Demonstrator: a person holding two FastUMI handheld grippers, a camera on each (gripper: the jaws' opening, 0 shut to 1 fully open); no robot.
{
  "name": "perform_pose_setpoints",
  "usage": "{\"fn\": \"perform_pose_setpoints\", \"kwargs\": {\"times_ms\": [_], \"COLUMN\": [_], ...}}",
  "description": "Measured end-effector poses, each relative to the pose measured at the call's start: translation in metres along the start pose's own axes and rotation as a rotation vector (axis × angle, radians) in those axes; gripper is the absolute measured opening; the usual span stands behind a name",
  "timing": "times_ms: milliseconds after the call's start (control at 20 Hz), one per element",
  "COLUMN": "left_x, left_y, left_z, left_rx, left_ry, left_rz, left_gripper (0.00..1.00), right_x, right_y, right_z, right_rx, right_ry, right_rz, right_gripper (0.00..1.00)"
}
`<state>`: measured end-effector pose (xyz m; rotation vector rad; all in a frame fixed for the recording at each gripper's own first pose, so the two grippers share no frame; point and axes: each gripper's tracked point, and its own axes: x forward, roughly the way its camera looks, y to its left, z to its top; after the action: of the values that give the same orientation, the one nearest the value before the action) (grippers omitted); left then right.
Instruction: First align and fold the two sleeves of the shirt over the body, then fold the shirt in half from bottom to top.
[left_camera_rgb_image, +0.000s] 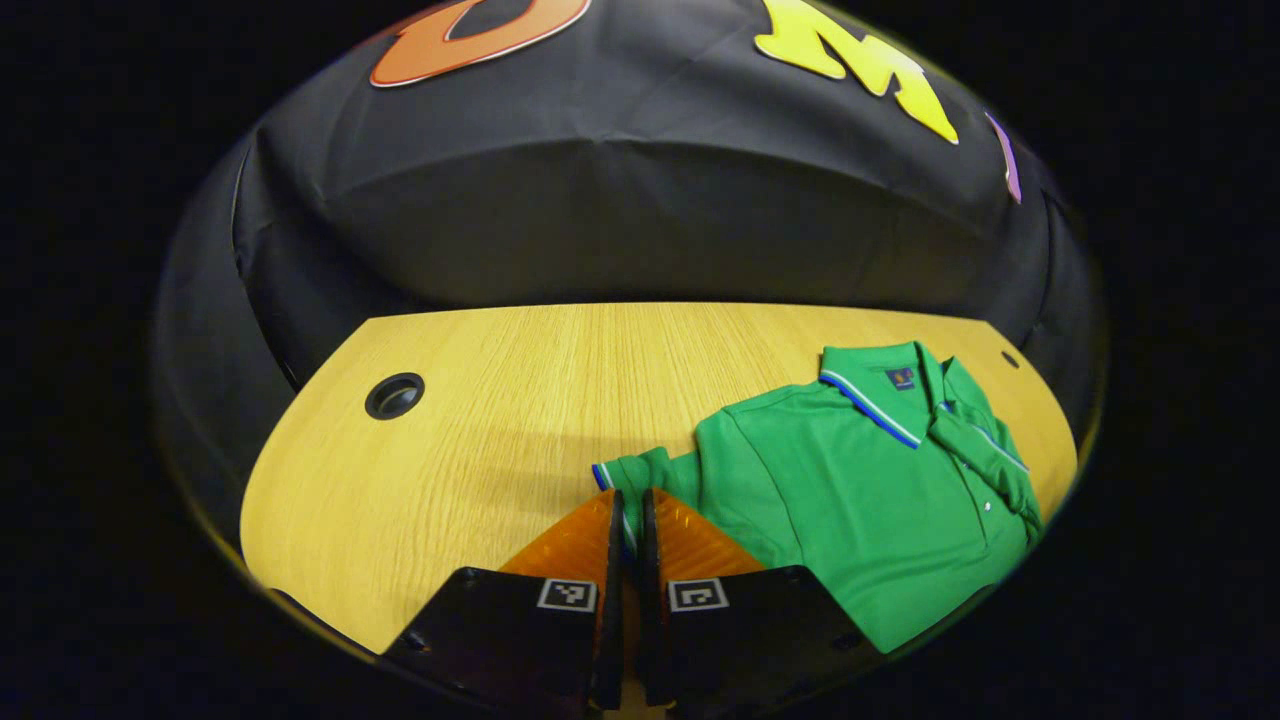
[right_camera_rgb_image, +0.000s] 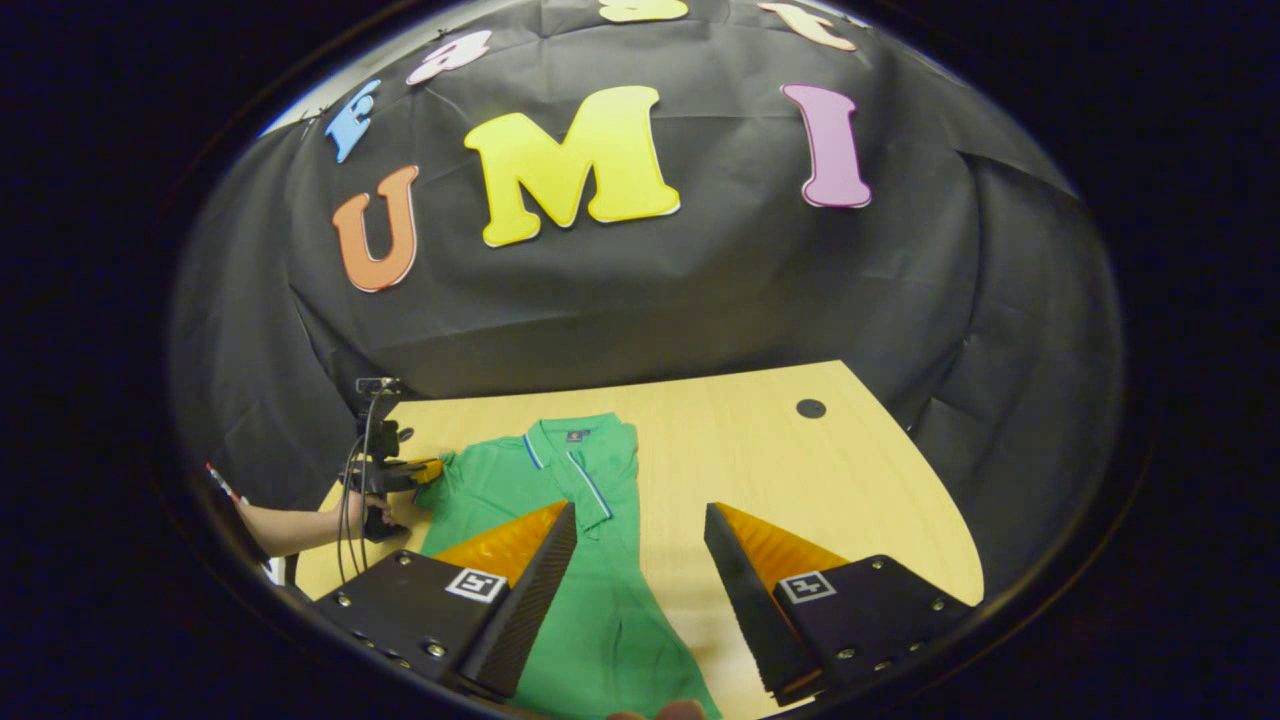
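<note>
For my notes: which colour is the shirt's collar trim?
White and blue stripes on the collar, clearest in left gripper view.

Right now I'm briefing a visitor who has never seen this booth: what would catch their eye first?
First the bright green shirt, lying collar-up on the pale wooden table. Next, the left gripper, shut on the shirt's sleeve at its near edge. Last, the right gripper, wide open above the shirt's lower part.

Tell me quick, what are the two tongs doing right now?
Left tongs: closed, pinching the sleeve of the green shirt.
Right tongs: open, holding nothing, hovering over the shirt and the table.
</note>
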<state>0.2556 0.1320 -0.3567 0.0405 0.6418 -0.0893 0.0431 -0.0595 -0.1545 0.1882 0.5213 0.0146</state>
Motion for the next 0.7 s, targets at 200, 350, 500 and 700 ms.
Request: {"fn": "perform_pose_setpoints", "kwargs": {"times_ms": [200, 350, 500, 700], "left_x": [-0.007, -0.019, -0.031, -0.043], "left_y": [-0.006, -0.016, -0.032, -0.063], "left_z": [0.007, 0.028, 0.047, 0.058], "left_rx": [-0.049, -0.033, -0.036, -0.038], "left_ry": [-0.027, -0.075, -0.101, -0.082], "left_rz": [-0.028, -0.035, -0.042, -0.052], "left_gripper": [0.05, 0.04, 0.03, 0.03], "right_x": [0.003, 0.002, -0.002, -0.015], "right_y": [-0.016, -0.022, -0.023, -0.023], "right_z": [-0.011, -0.007, -0.004, 0.002], "right_rx": [0.049, 0.057, 0.046, 0.046], "right_ry": [0.018, 0.004, -0.006, -0.032], "right_rz": [-0.031, -0.041, -0.042, -0.035], "right_gripper": [0.84, 0.84, 0.84, 0.84]}}
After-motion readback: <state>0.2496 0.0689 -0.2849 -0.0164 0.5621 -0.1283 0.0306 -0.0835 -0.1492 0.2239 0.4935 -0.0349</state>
